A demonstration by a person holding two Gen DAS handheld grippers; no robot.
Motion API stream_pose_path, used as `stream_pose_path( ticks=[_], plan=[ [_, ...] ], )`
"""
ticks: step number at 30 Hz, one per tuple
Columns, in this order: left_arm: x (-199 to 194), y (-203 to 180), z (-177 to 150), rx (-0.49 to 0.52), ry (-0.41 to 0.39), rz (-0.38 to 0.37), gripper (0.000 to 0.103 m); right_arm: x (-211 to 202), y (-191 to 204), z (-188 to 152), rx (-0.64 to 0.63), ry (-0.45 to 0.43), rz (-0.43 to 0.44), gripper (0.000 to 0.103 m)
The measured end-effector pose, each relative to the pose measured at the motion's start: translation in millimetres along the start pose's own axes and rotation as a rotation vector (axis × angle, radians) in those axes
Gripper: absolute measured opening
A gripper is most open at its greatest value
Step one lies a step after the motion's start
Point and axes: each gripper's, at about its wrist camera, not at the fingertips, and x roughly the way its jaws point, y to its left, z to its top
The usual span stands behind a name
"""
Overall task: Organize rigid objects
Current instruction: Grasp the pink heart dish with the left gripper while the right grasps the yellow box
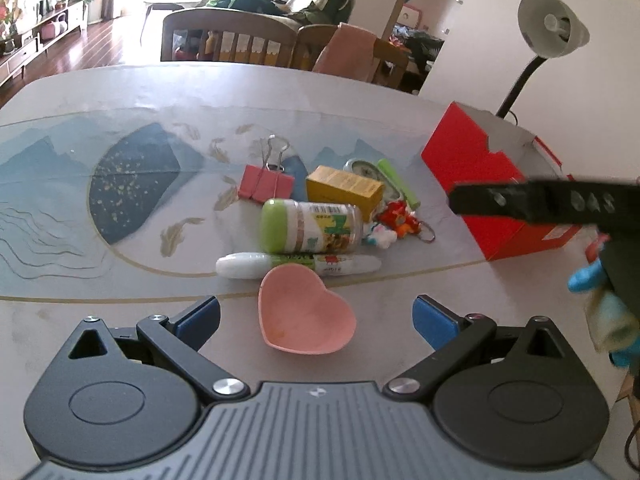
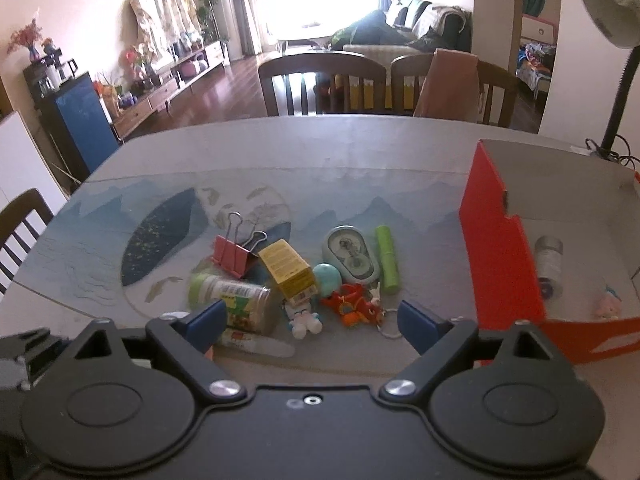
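My left gripper is open low over the table, with a pink heart-shaped dish lying loose between its blue pads. Beyond the dish lie a white and green tube, a green-lidded jar, a pink binder clip and a yellow box. My right gripper is open too, above the near side of the pile. A white astronaut figure and a red toy keychain show in its gap, untouched. The red box stands open at the right and holds a small bottle.
A green stick, an oval pale-green case and a teal ball lie in the pile. A desk lamp stands behind the box. Wooden chairs line the far table edge. A black bar crosses in front of the box.
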Motion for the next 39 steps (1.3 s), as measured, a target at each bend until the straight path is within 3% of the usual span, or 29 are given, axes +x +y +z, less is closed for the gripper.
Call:
stream_pose_path(
  ticks=[12,23,32,39],
  plan=[
    [34,-3,-8,0.04,0.018,0.03,0.103,62,10,32,-0.046,0.075,-0.023,0.086],
    [52,-3,-11,0.036,0.031,0.046,0.103,107,26,38,-0.141,0.144,-0.033,0.077],
    [58,-5,-15,0.035,0.019,0.051,0.101,120,35,35,-0.201,0.172,-0.029,0.055],
    [59,-12,-15,0.073,0.002,0.087,0.082,120,38,35,-0.23,0.162,-0.021,0.039]
  ],
)
